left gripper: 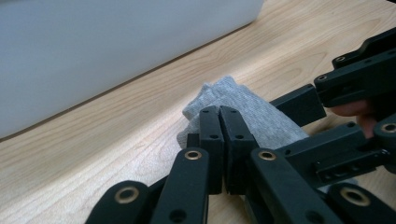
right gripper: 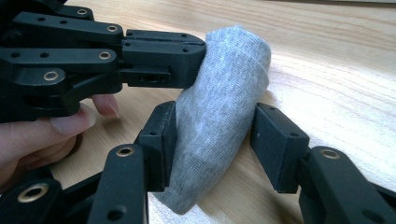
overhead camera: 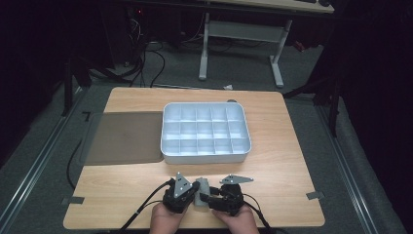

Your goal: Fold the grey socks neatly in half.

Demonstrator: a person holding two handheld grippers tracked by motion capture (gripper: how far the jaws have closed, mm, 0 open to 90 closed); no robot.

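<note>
high view: sock [overhead camera: 202,194], grey and rolled, lies at the table's [overhead camera: 272,146] near edge, between left gripper [overhead camera: 191,193] and right gripper [overhead camera: 207,199]. white tray [overhead camera: 242,155] with many compartments sits beyond it, a dark mat [overhead camera: 122,139] to the tray's left.

left gripper view: own jaws pressed together, pinching a fold of the sock [left gripper: 243,105]; tray wall [left gripper: 116,46] behind; right gripper [left gripper: 299,122] comes in from the right.

right gripper view: own jaws spread wide on either side of the sock [right gripper: 219,116]; one pad touches the cloth, the other stands just off it. left gripper [right gripper: 196,58] nips the sock's upper end.
</note>
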